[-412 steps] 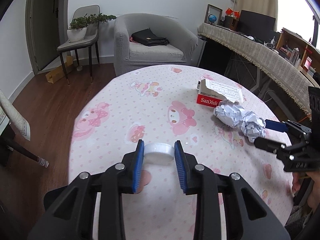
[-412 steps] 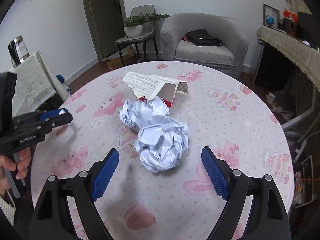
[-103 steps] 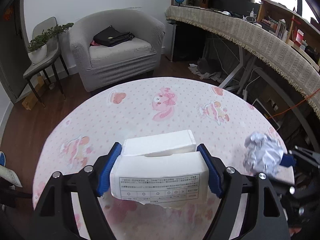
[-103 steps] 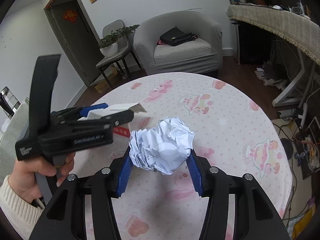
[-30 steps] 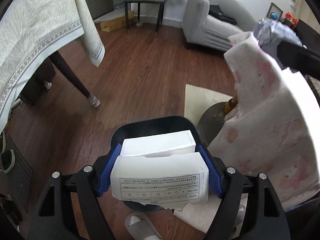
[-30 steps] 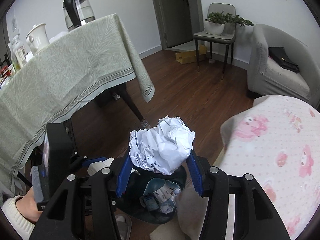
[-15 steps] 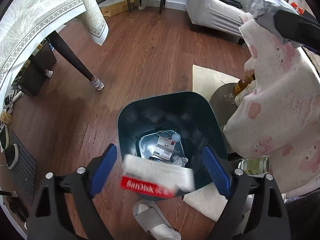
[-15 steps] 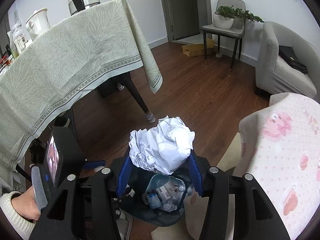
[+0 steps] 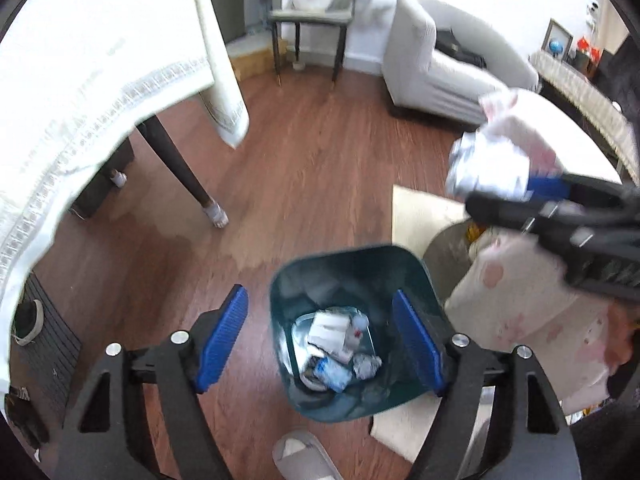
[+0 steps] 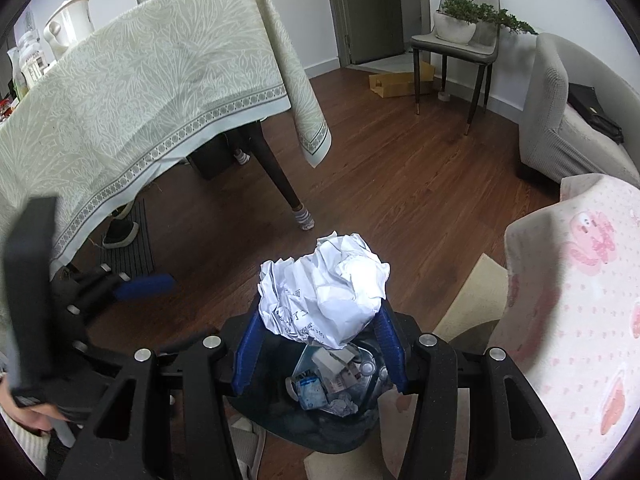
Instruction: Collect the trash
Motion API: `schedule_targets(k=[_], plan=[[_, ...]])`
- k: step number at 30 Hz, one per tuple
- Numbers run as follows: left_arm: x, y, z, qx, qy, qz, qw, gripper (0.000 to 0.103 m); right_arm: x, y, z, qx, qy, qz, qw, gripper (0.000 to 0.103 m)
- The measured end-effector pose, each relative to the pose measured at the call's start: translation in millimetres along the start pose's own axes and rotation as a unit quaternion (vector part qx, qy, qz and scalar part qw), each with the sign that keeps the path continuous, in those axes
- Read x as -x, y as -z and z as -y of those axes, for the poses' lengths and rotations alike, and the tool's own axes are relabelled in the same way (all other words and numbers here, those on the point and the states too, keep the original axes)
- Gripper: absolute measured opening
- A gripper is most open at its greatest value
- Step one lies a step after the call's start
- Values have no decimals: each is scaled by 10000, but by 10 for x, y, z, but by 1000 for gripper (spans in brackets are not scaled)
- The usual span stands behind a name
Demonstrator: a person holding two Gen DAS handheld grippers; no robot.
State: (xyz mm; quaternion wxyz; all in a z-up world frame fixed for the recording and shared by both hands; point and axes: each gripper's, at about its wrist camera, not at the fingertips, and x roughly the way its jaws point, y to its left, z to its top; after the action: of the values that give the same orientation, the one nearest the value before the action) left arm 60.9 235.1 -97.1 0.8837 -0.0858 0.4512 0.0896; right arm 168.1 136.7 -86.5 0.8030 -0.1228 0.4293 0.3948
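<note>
A dark teal trash bin (image 9: 412,276) stands on the wood floor, holding several pieces of trash, among them the white box (image 9: 330,330). My left gripper (image 9: 320,338) is open and empty above the bin. My right gripper (image 10: 320,344) is shut on a crumpled white paper ball (image 10: 324,292) and holds it over the bin (image 10: 320,432). The ball also shows in the left wrist view (image 9: 488,168), up and to the right of the bin.
A table with a pale green cloth (image 10: 132,92) stands to the left, its dark leg (image 10: 280,176) near the bin. The pink-patterned round table (image 10: 576,300) is at the right. A grey slipper (image 9: 304,456) and a beige mat (image 9: 420,208) lie by the bin.
The white box has dropped from my left gripper into the bin, and that gripper has opened and lifted back. My right gripper has come closer over the bin with the paper ball.
</note>
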Motion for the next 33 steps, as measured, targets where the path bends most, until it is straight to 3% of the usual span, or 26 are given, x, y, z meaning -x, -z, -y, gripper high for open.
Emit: schedule_targets(k=[11,16,21,25,27,33], plan=[[500,-186,-90,184,-58,803,9966,58,-564,237,-32,-139,-168,-602,9979,53],[593,-229,-18,150,17,937,9955,44,-798,379,-112,47,-112,-902,9958,53],[681,-246,57,102,89,1045,9944,42,-973,511,-83,69,-176,-1222,9923,53],[742,-266,78,75,108,1116,9937,42,-994,581,-94,178,-111,-1338,9908,61],[776,-278,84,94,162,1127,9935,42,-982,581,-86,178,-47,-1362,9905,66],[880,-334,127,71,147,1223,9924,45,-717,527,-141,287,-108,-1196,9923,66]])
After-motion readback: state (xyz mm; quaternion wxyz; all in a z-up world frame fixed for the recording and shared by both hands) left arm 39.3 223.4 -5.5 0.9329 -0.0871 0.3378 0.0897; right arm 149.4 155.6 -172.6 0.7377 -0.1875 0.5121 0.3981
